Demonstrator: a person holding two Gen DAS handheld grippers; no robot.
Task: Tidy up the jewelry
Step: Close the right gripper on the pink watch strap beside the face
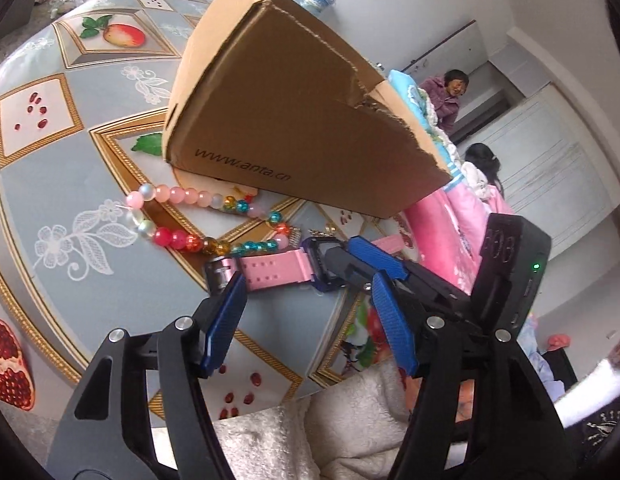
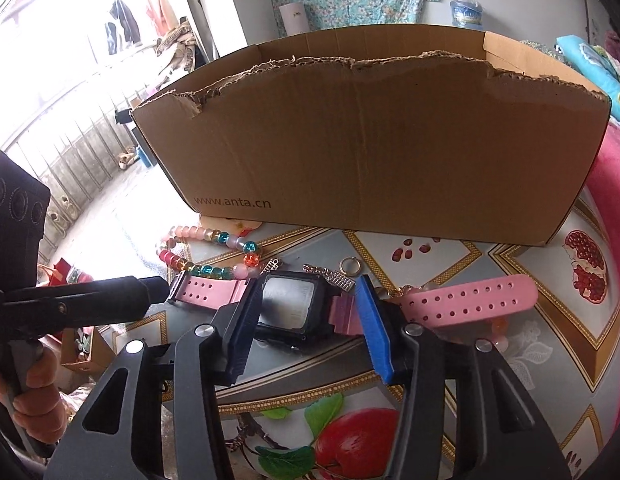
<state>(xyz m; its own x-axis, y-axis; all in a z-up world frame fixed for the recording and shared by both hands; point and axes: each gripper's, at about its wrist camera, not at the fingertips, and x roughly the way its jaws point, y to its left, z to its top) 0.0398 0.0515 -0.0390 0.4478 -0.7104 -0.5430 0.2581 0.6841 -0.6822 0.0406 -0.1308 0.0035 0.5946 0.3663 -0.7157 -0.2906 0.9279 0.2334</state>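
Note:
A pink-strapped watch [image 2: 289, 304] with a dark square case lies flat on the patterned tablecloth, in front of the cardboard box [image 2: 370, 152]. My right gripper [image 2: 307, 300] straddles the case, one pad against its left edge and the blue pad against its right lug. In the left wrist view the watch's buckle strap [image 1: 269, 272] lies across the gap of my left gripper [image 1: 303, 284]. Its left fingertip overlaps the buckle; its right fingertip sits beside the right gripper's fingers [image 1: 362, 264] and off the watch. A bead bracelet [image 1: 177, 216] lies just beyond the strap.
Small gold charms and a ring [image 2: 348, 267] lie between the watch and the box. The torn-rimmed box [image 1: 277, 112] stands open-topped. A white towel [image 1: 350, 420] hangs at the table's near edge. Pink bedding and two people [image 1: 482, 160] are at the far right.

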